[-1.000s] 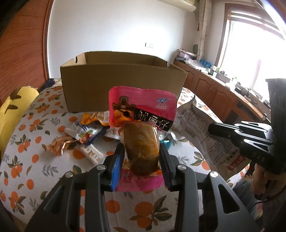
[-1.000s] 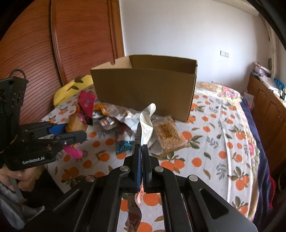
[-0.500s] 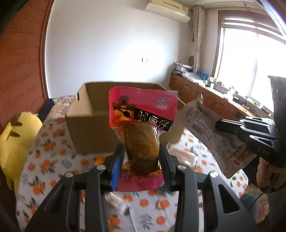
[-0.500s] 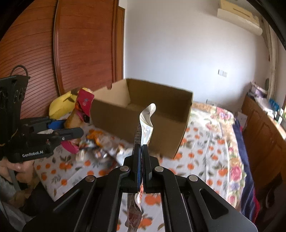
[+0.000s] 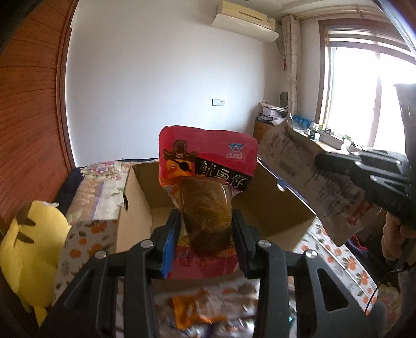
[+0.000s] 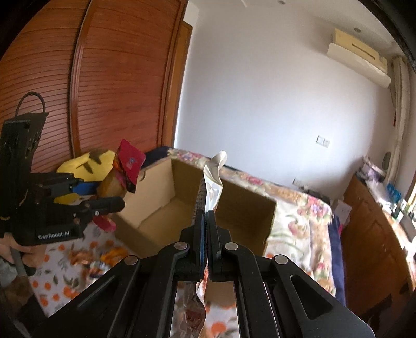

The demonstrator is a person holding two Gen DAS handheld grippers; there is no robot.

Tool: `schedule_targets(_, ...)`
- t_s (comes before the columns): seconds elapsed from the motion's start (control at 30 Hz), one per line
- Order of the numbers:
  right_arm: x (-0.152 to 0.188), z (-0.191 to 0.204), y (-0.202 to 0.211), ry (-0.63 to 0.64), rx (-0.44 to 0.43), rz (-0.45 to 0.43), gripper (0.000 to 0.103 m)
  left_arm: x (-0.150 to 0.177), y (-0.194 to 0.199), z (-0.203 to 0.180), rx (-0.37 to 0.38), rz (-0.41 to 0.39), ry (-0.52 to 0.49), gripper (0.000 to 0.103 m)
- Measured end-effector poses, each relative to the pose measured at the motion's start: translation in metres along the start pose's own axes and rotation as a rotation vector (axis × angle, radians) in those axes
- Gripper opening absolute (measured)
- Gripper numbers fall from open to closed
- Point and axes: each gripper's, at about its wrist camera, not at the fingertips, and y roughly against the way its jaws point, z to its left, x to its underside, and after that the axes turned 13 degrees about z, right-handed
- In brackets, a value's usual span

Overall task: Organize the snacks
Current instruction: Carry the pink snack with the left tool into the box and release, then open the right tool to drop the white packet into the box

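Bedroom setting: white walls are filling most of the background, with a slatted wooden wardrobe (image 6: 104, 85) taking up the left side and an air conditioner (image 5: 244, 23) hanging high up near the window (image 5: 364, 85). Below all that, a bed (image 6: 299, 215) in an orange-print sheet is sitting with an open cardboard box (image 5: 265, 200) on it, top flaps up, inside looking bare from what's showing. A yellow plush toy (image 5: 28, 244) is lying just left of the box.

Loose snack packets (image 5: 197, 312) are lying blurred on the sheet in front of the box, nearest the cameras.

Both tools are hanging above the box's near edge. The left gripper (image 5: 205, 234) is clamping a pink snack pouch (image 5: 205, 166) by its clear lower half, where something brown is showing through, the pouch standing upright over the box opening. The right gripper (image 6: 204, 221) is pinching a flat printed packet (image 6: 212, 182) with its jaws fully together, the packet's top curling over above the box. A hand (image 5: 395, 234) is gripping that tool's handle at the right edge.
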Motion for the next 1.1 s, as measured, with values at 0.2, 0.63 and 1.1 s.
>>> schedule_targets(0.2, -0.023, -0.012, -0.039, 0.012, 0.018, -0.004, 0.000, -0.025, -0.036, 0.024, 0.005, 0.019, 0.019, 0.037)
schedule_targets(0.63, -0.002, -0.025, -0.129, -0.033, 0.000, 0.111, 0.000, -0.019, -0.096, 0.034, -0.008, 0.117, 0.035, 0.039)
schedule_targets(1.1, 0.007, -0.021, -0.125, -0.067, -0.028, 0.134, 0.003, -0.015, -0.088, 0.028, -0.057, 0.114, 0.031, 0.050)
